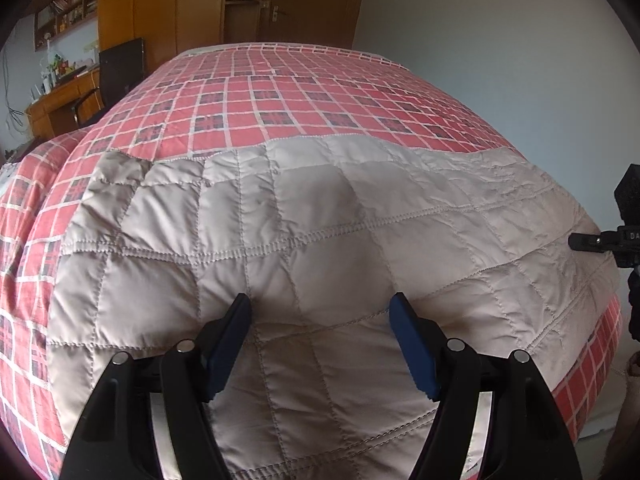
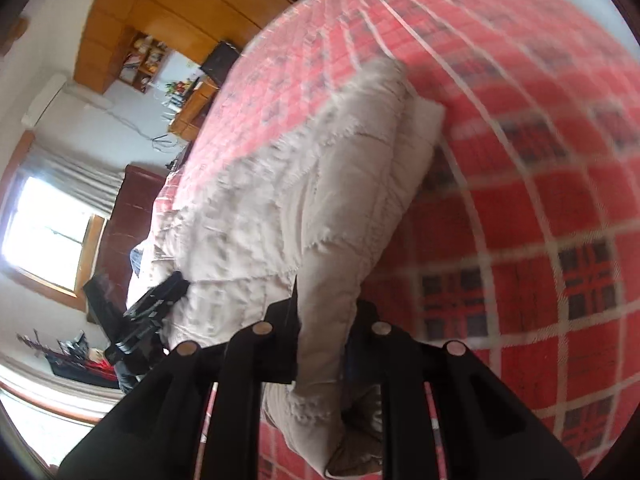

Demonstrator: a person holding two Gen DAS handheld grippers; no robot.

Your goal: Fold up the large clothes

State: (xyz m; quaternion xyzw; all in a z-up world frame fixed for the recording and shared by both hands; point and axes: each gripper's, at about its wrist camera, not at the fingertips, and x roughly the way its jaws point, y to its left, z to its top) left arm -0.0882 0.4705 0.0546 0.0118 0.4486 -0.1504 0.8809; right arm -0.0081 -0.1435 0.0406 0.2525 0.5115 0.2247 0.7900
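Left wrist view shows the left gripper (image 1: 322, 312) spread wide, its blue pads (image 1: 412, 344) resting on the beige quilted garment (image 1: 304, 240) without pinching it. That garment lies flat across the near end of the bed's red plaid cover (image 1: 288, 92). Seen from the right wrist, the right gripper (image 2: 326, 320) is clamped on a raised fold of the garment's edge; this view is blurred.

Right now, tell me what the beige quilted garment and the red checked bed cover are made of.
Beige quilted garment: seemingly thin padded synthetic, faint sheen, stitched squares, fine crinkles. Red checked bed cover: looks like matte woven fabric, printed plaid squares, stitched lines; fibre unclear.
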